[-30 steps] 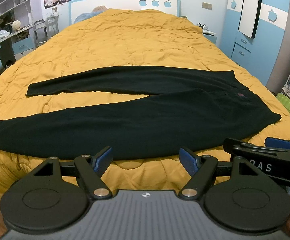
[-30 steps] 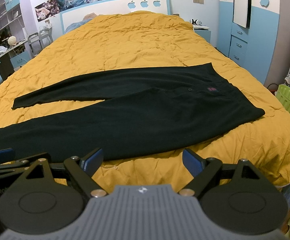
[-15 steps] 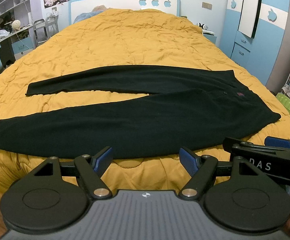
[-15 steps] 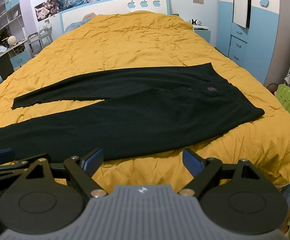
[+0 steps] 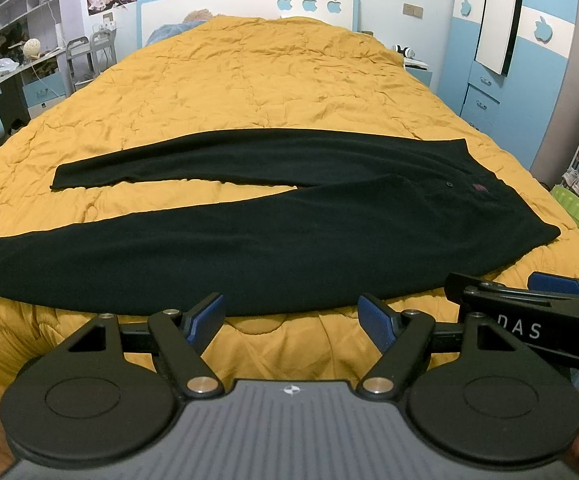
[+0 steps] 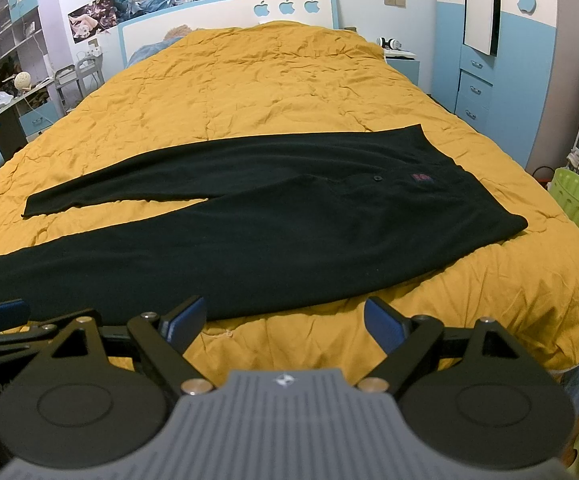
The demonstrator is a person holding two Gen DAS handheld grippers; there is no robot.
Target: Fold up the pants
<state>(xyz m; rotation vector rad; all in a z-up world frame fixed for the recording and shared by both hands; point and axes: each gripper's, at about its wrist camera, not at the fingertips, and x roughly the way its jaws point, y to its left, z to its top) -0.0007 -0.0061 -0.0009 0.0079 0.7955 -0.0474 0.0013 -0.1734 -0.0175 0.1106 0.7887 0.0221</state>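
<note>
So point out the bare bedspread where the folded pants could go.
Bare: the wide bedspread between the far leg and the headboard, and the wedge between the two legs. Crowded: the near strip, where the pants meet the open left gripper.

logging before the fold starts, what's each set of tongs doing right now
Left tongs: open, holding nothing, short of the long black fabric pants.
Right tongs: open, holding nothing.

Bed (image 5: 273,80) in mustard quilt, black pants (image 5: 289,240) spread flat
</note>
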